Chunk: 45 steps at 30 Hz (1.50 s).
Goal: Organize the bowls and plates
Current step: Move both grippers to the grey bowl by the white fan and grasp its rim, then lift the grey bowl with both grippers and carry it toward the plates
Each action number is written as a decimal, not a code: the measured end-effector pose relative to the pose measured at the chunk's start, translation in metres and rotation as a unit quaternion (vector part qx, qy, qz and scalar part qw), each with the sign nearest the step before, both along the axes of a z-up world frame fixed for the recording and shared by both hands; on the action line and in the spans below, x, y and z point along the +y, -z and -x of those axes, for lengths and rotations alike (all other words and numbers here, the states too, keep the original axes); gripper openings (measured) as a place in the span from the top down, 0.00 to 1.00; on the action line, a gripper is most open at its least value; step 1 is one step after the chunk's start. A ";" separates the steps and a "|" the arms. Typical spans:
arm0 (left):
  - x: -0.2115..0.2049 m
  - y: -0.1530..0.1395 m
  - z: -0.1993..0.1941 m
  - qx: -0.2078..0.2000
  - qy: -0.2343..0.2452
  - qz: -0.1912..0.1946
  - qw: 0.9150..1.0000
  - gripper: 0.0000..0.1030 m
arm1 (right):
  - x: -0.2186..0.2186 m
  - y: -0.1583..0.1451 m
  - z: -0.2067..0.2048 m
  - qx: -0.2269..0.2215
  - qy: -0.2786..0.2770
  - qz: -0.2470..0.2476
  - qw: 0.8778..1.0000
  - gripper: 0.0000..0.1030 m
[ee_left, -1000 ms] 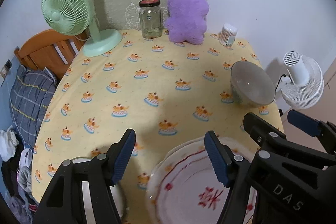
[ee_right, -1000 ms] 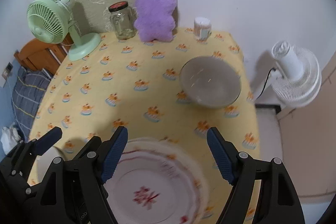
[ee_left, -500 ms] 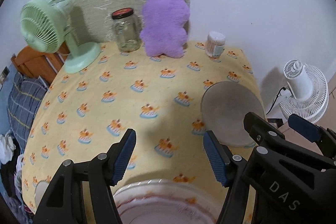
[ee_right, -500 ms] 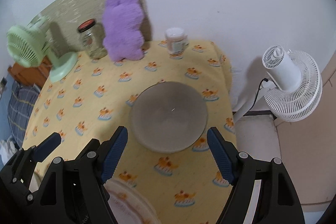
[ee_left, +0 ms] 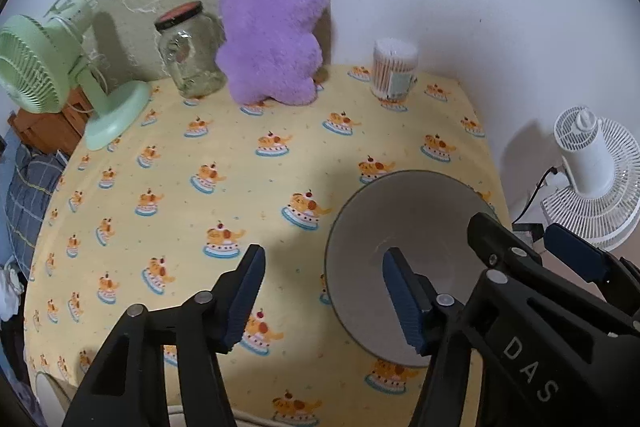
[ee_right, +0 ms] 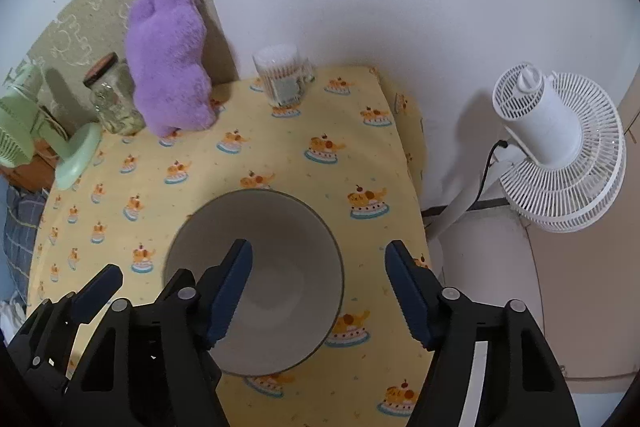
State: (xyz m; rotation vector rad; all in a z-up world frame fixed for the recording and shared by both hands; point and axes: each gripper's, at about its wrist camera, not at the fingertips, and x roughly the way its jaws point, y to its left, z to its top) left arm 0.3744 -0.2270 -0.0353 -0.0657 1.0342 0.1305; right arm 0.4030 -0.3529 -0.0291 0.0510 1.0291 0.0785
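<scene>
- Fingers of both grippers spread, just been closing: right gripper (ee_right: 318, 287) straddles the bowl's (ee_right: 280, 267) right rim, one finger over the inside, one outside; left gripper (ee_left: 322, 291) straddles the left rim. No pad seen pressing.
- Bowl upright, near the tabletop's (ee_left: 240, 163) right edge.
- Probably glazed ceramic: stiff, heavyish, slick, breakable.
- Best taken at opposite rim walls, pinched firmly, lifted level.
</scene>
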 end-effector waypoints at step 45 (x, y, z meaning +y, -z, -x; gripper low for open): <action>-0.002 -0.009 0.021 0.021 0.024 0.016 0.999 0.69 | 0.003 0.004 0.019 0.039 0.006 -0.033 0.999 0.71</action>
